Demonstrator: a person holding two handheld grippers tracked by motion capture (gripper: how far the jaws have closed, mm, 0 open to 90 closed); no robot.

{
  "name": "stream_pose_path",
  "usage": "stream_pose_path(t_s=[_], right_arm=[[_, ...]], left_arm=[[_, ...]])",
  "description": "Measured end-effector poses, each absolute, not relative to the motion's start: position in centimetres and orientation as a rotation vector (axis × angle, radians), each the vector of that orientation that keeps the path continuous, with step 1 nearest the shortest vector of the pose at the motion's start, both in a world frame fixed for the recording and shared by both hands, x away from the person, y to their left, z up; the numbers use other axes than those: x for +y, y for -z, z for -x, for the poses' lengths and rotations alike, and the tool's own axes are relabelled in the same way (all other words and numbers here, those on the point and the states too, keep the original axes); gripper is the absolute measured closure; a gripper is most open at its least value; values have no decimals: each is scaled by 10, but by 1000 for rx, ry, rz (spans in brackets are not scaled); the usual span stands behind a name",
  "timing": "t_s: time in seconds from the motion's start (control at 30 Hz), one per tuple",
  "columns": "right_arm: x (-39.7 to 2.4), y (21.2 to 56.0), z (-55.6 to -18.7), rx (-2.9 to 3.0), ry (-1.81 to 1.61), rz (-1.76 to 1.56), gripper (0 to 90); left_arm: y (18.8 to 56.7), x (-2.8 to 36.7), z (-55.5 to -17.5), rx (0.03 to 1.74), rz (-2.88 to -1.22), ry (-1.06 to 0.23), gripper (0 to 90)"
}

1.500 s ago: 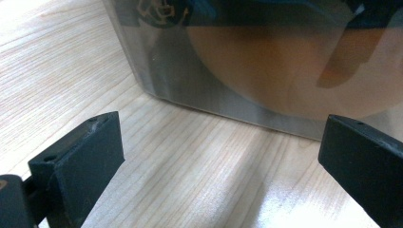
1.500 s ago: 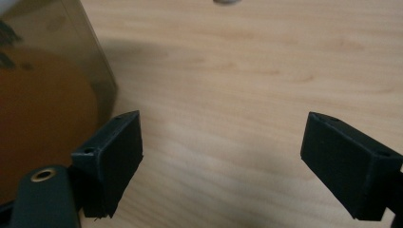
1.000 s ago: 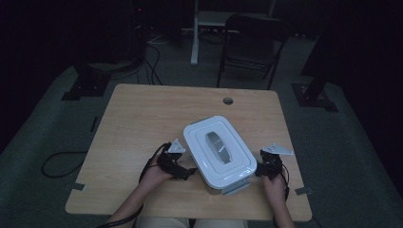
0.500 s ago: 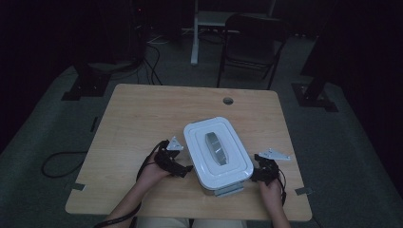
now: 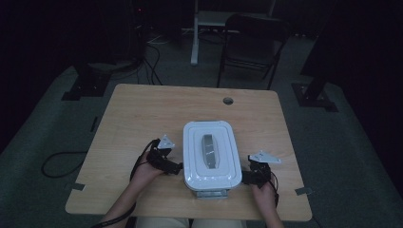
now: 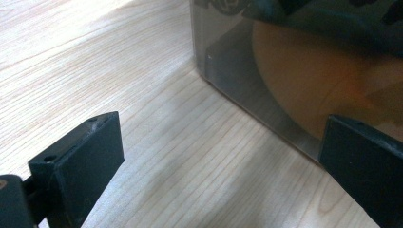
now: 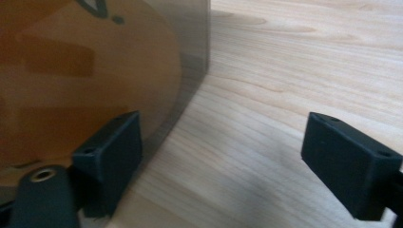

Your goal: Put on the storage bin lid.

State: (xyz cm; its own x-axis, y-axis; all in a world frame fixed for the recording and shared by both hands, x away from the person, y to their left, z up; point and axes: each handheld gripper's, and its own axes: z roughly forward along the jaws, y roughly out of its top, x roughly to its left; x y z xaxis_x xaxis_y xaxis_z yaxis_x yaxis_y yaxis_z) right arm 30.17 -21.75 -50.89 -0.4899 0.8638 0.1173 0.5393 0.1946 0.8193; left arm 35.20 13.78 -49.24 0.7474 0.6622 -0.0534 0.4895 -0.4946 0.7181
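Since the earlier frames the container (image 5: 209, 156) has swung from a slanted lie to one nearly square with the desk (image 5: 142, 114) edges, and the right gripper (image 5: 248, 178) has slid in along the near right side of it, its jaws having just been opening with nothing pinched between them. The left gripper (image 5: 177, 167) sits at the container's left flank much as before. The container, a translucent box under a white lid (image 5: 209, 151) with a grey handle (image 5: 208, 151), stands on the near middle of the desk between the two grippers. In the left gripper view (image 6: 223, 156) the jaws are spread wide over bare wood, one jaw right at the box's smoky wall (image 6: 285, 90). In the right gripper view (image 7: 223, 161) the jaws are likewise spread, one jaw against the curved wall (image 7: 95, 71), the other over the desk.
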Motion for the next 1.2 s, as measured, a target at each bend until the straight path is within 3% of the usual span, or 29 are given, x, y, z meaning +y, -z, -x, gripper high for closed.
stream_pose_path(t_s=[0.7,1.2], right_arm=[[-245,508,-306,1983,-1171,-1369,124],[-259,506,-300,1946,-1151,-1379,125]], left_arm=[[481,144,-338,806,-2149,-284,19],[487,167,-331,868,-2148,-307,19]])
